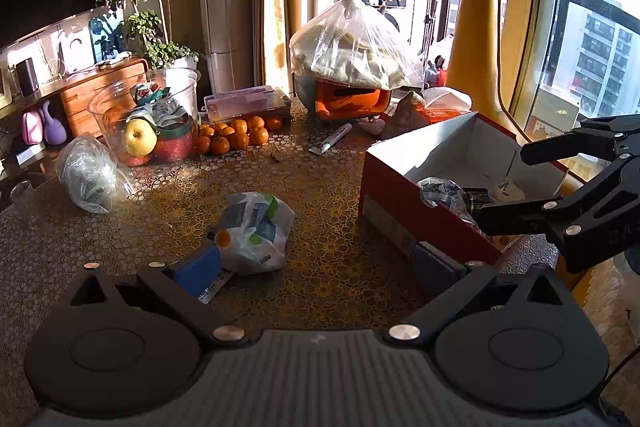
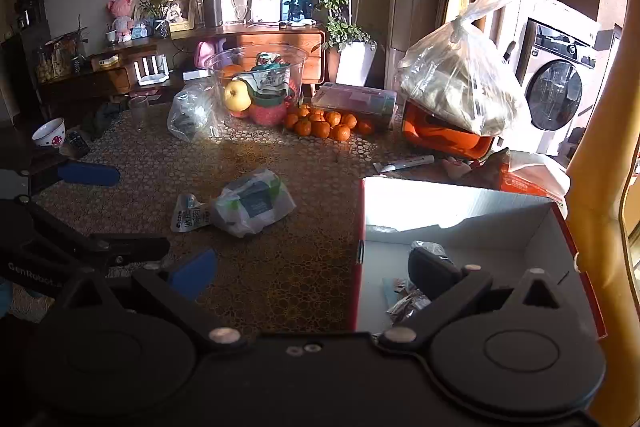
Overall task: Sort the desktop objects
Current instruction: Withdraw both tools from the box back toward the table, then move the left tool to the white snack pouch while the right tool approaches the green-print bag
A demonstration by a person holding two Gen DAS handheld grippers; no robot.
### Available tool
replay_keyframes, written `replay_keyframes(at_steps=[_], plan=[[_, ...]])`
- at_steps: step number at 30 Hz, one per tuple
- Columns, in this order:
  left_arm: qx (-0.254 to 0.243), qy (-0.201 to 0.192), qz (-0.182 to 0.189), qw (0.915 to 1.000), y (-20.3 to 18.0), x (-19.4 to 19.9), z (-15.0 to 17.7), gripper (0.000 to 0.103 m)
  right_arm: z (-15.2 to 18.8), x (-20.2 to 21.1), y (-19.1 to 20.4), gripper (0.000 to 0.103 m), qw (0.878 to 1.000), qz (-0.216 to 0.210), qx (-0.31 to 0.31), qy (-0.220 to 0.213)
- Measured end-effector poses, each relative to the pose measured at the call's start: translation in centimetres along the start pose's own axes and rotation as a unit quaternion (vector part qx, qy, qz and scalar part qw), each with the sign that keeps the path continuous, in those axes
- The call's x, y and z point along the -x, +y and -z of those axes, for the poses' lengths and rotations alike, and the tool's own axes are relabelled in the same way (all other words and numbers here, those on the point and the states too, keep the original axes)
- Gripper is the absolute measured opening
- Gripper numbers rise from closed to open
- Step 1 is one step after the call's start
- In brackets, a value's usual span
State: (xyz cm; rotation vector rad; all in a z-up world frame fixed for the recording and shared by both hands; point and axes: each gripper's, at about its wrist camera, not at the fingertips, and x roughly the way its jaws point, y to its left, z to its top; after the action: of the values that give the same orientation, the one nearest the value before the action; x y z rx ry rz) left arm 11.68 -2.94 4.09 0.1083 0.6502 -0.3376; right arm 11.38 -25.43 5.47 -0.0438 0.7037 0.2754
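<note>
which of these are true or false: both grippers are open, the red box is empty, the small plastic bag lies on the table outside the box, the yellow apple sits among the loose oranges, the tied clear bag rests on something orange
1. Both grippers are open. True: the left gripper and the right gripper each hold nothing.
2. The red box is empty. False: wrapped packets lie inside it.
3. The small plastic bag lies on the table outside the box. True.
4. The yellow apple sits among the loose oranges. False: it is inside the clear bowl.
5. The tied clear bag rests on something orange. True: an orange container.
</note>
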Motion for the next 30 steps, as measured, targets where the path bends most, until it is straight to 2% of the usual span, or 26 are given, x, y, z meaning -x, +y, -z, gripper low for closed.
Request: replay_keyframes(at_steps=[7, 13, 20, 30], plan=[[0.01, 0.004, -0.022, 0.9997, 3.5, 0.3, 1.7, 0.103, -0.8, -1.9, 3.0, 0.103, 1.0, -0.009, 0.014, 0.004], [0.012, 0.005, -0.027, 0.9995, 5.7, -0.4, 2.5, 0.103, -1.5, -3.9, 4.5, 0.103, 1.0, -0.007, 0.015, 0.007], [0.007, 0.006, -0.033, 0.9994, 7.5, -2.1, 3.2, 0.103, -2.4, -6.6, 5.3, 0.103, 1.0, -0.007, 0.011, 0.02], [-0.023, 0.01, -0.033, 0.9991, 9.2, -5.4, 4.2, 0.103, -3.6, -11.5, 6.7, 0.103, 0.999, -0.02, 0.019, 0.046]])
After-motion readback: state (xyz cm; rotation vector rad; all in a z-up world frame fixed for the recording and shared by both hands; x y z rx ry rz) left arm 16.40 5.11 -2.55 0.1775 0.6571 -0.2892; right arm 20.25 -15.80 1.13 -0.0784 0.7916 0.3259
